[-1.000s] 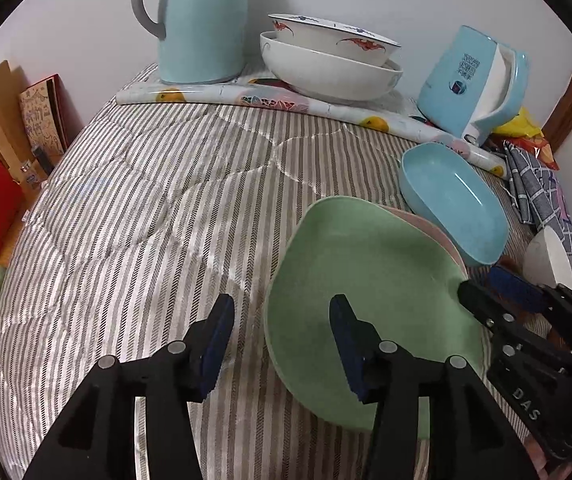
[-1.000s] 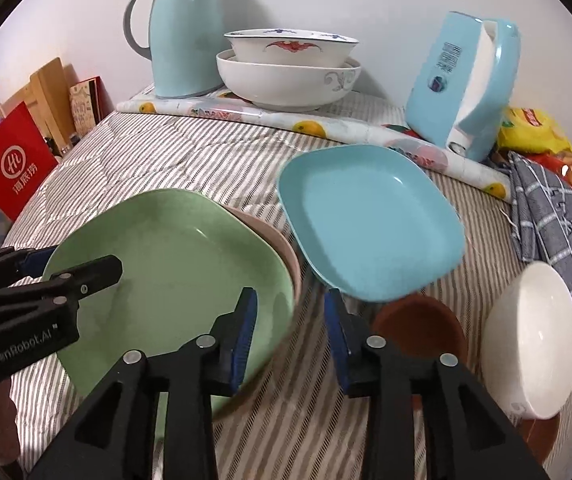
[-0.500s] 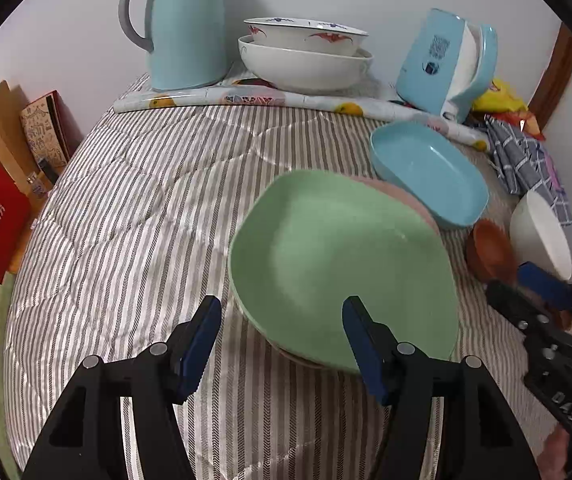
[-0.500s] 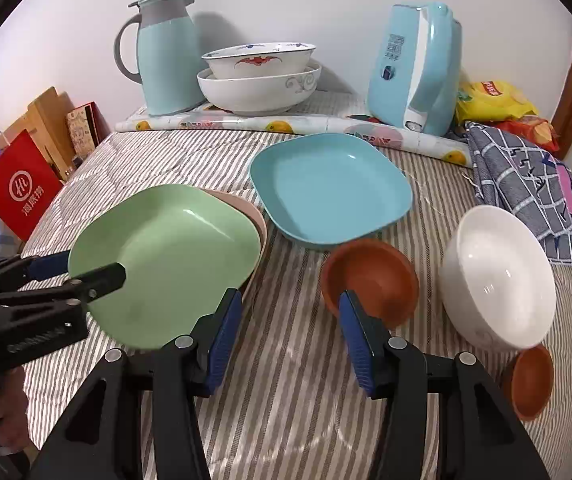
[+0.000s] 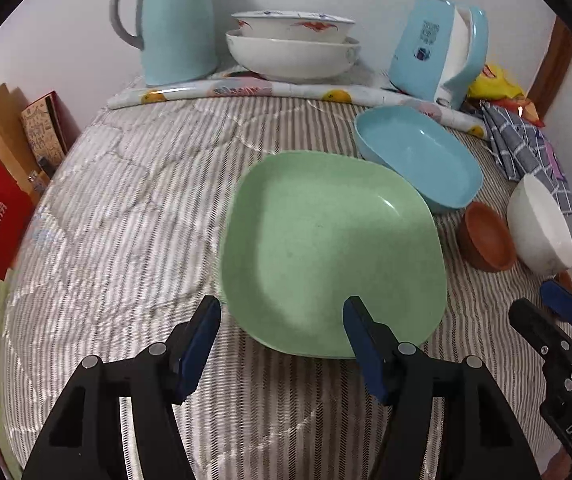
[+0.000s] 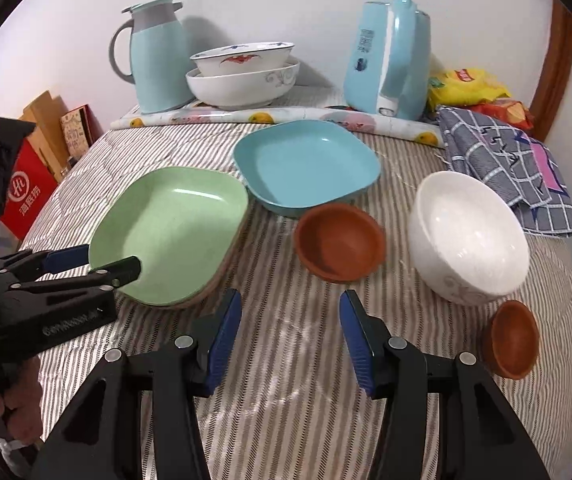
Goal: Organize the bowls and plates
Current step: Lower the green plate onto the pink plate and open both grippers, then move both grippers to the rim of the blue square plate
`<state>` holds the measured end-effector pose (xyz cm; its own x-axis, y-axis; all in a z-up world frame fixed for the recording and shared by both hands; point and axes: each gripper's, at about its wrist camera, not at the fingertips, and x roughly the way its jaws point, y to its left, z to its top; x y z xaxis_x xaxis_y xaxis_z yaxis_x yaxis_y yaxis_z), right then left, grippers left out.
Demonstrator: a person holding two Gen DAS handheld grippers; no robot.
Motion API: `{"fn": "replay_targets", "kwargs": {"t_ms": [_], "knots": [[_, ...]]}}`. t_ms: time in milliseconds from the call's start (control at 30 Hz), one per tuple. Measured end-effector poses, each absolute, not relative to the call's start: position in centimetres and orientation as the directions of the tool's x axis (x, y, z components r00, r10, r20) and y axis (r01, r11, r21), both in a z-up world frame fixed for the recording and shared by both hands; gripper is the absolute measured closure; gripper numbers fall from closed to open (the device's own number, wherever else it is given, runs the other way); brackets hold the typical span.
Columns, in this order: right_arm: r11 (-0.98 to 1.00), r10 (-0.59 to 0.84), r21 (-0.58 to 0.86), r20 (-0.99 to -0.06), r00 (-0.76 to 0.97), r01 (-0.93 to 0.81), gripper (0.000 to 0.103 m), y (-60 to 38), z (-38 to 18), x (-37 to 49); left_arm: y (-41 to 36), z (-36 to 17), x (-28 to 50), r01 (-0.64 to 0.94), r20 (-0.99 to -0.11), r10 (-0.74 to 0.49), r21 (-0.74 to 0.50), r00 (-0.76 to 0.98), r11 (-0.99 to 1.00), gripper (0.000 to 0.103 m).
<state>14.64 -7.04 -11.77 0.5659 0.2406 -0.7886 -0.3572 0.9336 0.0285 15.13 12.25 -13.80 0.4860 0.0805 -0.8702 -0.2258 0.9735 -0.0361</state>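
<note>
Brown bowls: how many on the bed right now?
2. A larger brown bowl sits between the blue plate and white bowl; a smaller one lies near the bed's front right edge.

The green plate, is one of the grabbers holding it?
No. The green plate lies free; the left gripper and right gripper are both open, holding nothing.

A pale green plate [image 6: 173,232] is seen on a grey-and-white striped quilt [image 6: 306,360], over what appears to be a pinkish plate edge. A sky-blue plate [image 6: 310,168], two terracotta-brown bowls [image 6: 340,242] [image 6: 512,346] and a plain white bowl [image 6: 468,236] are shown right. Red and blue motifs are painted on the far stacked bowl [image 6: 243,58].
</note>
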Motion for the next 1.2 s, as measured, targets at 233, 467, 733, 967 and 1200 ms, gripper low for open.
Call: {"fn": "replay_targets", "kwargs": {"t_ms": [233, 467, 733, 967, 1200], "knots": [[0.949, 0.252, 0.072, -0.759, 0.600, -0.308, 0.045, -8.8, -10.7, 15.1, 12.9, -11.4, 14.7, -0.255, -0.841, 0.118, -0.024, 0.528, 0.967, 0.041], [0.962, 0.222, 0.062, -0.742, 0.633, -0.265, 0.044, -10.4, -9.4, 15.6, 11.9, -8.9, 15.5, -0.243, -0.793, 0.118, -0.039, 0.597, 0.969, 0.041], [0.967, 0.165, -0.010, -0.734, 0.659, -0.254, 0.035, -11.2, -7.1, 16.6, 10.5, -6.5, 17.9, -0.217, -0.761, 0.092, -0.065, 0.643, 0.974, 0.041], [0.971, 0.194, 0.047, -0.728, 0.657, -0.234, 0.035, -11.8, -5.2, 19.2, 9.9, -5.5, 21.2, -0.158, -0.763, 0.030, -0.095, 0.646, 0.983, 0.041], [0.977, 0.180, 0.045, -0.704, 0.687, -0.211, 0.035, -10.8, -3.9, 24.3, 10.8, -5.1, 25.5, -0.138, -0.757, 0.020, -0.093, 0.653, 0.986, 0.041]]}}
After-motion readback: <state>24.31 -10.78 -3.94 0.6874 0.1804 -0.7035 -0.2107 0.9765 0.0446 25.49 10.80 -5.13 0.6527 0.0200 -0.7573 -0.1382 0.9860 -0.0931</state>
